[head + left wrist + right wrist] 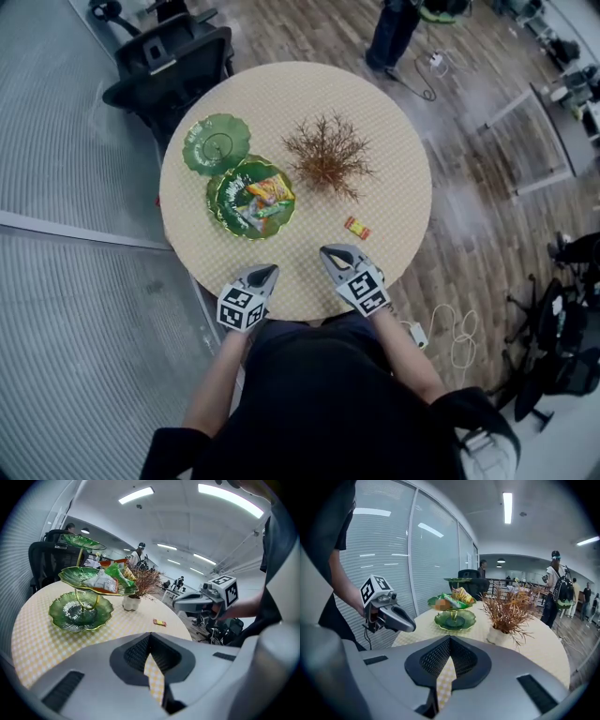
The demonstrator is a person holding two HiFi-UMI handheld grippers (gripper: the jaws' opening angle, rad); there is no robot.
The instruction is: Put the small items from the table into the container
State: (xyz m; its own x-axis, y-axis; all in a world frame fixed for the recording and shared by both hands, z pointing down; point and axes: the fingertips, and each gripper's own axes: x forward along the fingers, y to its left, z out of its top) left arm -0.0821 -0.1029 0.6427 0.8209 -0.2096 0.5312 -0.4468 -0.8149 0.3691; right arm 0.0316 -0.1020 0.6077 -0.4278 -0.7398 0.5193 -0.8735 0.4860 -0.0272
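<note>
Candy lying flat, long axis diagonal, left gripper and right gripper clenched empty

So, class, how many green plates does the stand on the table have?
3: a small top plate, a middle plate holding snack packets, and a bottom plate resting on the table. None seems hidden.

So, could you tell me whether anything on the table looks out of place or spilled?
Only one thing: a small red-and-yellow packet lies alone on the tablecloth, apart from the snacks piled on the green tiered stand. The dried plant stands upright, and nothing looks spilled or damaged.
</note>
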